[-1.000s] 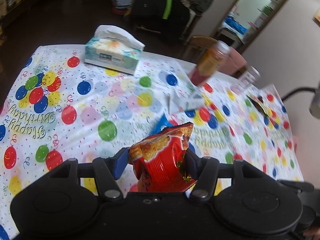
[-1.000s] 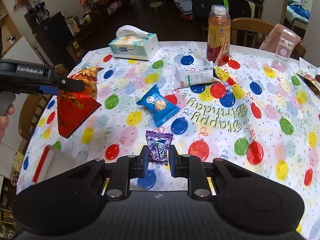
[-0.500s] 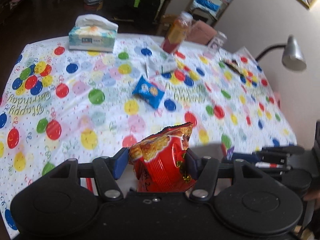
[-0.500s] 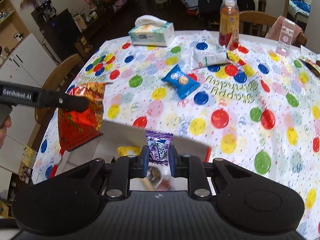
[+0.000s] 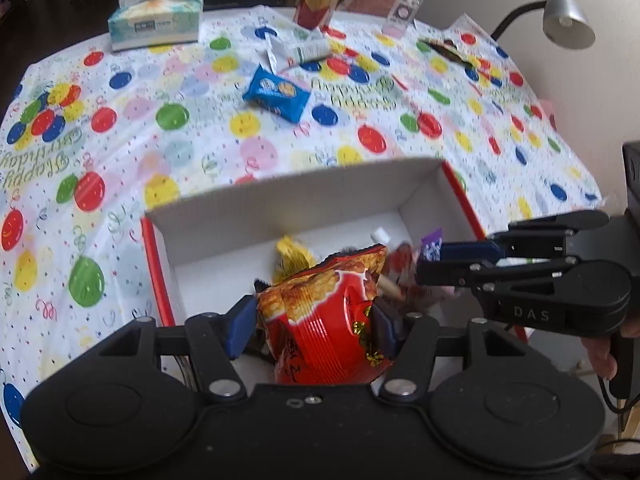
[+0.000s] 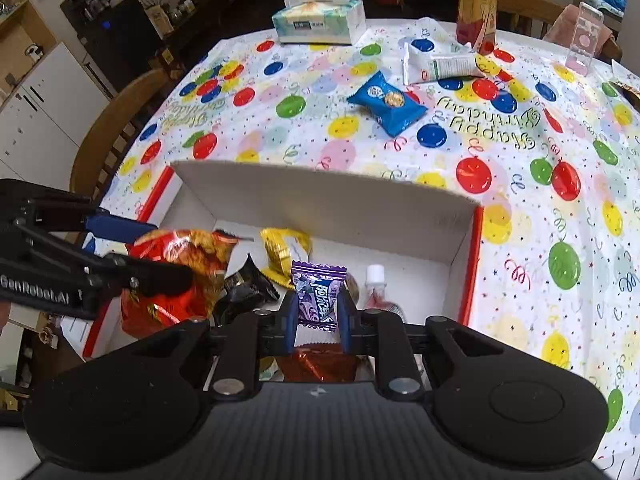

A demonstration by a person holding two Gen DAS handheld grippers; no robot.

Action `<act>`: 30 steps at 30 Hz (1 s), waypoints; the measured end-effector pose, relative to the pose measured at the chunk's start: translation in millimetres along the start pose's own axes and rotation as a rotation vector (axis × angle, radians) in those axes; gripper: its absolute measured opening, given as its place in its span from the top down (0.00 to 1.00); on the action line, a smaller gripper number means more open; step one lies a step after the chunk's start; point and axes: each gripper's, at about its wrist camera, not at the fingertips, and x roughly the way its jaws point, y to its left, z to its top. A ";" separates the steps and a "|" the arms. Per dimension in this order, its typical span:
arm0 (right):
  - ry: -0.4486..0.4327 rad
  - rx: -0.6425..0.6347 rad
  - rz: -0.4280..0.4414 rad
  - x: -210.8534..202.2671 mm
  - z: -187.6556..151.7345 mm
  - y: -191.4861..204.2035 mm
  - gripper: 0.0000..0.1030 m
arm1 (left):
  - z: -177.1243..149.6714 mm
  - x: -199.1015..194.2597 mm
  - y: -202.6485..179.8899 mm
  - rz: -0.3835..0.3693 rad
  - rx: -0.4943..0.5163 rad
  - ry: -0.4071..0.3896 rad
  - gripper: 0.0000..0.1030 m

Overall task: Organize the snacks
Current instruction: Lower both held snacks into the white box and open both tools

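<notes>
Left gripper (image 5: 314, 322): fingers clamped on the red chip bag (image 5: 328, 320), held above the near part of the box (image 5: 280, 208)
Right gripper (image 6: 319, 312): fingers clamped on the purple candy (image 6: 318, 296), also over the box
Box interior: yellow packet (image 6: 284, 252), black packet (image 6: 244, 288), small white-capped bottle (image 6: 376, 280)
Beyond the box: blue biscuit pack (image 6: 386, 104) on the balloon tablecloth (image 6: 520, 140)
Farther beyond the box: white tube (image 6: 440, 66), tissue box (image 6: 320, 20), orange drink bottle (image 6: 476, 4)

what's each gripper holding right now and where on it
The left gripper pinches the red chip bag across its middle. The right gripper clamps the purple candy by its sides. Both are over the open box.
</notes>
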 end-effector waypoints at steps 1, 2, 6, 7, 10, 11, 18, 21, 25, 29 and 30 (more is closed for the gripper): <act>0.003 -0.002 -0.004 2.2 -1.9 1.4 0.81 | -2.1 1.4 -0.7 0.001 0.006 0.003 0.43; 0.006 -0.003 -0.010 4.5 -3.6 2.5 0.81 | -3.8 3.0 -1.9 0.004 0.014 0.006 0.43; 0.024 -0.004 -0.023 14.3 -10.8 5.4 0.81 | -9.5 11.1 -8.0 0.037 0.068 0.016 0.43; 0.032 -0.004 -0.023 17.0 -12.5 6.0 0.81 | -10.7 13.7 -9.1 0.044 0.078 0.023 0.43; 0.054 -0.007 -0.034 25.1 -18.6 8.2 0.81 | -16.1 22.6 -11.1 0.047 0.089 0.050 0.43; 0.060 -0.009 -0.039 27.7 -20.4 8.9 0.81 | -17.5 25.2 -11.6 0.048 0.091 0.058 0.43; 0.073 -0.001 -0.053 35.0 -26.9 10.5 0.81 | -24.1 37.1 -11.8 0.058 0.098 0.084 0.43; 0.069 0.008 -0.054 35.0 -26.9 10.4 0.81 | -25.9 41.4 -10.7 0.062 0.095 0.094 0.43; 0.066 0.020 -0.060 35.1 -26.6 9.7 0.81 | -29.2 47.7 -9.4 0.054 0.087 0.116 0.42; 0.064 0.024 -0.070 33.9 -26.4 10.1 0.81 | -30.9 49.1 -8.8 0.060 0.086 0.113 0.40; 0.064 0.026 -0.071 33.4 -26.5 10.3 0.81 | -31.3 48.8 -9.1 0.062 0.086 0.112 0.39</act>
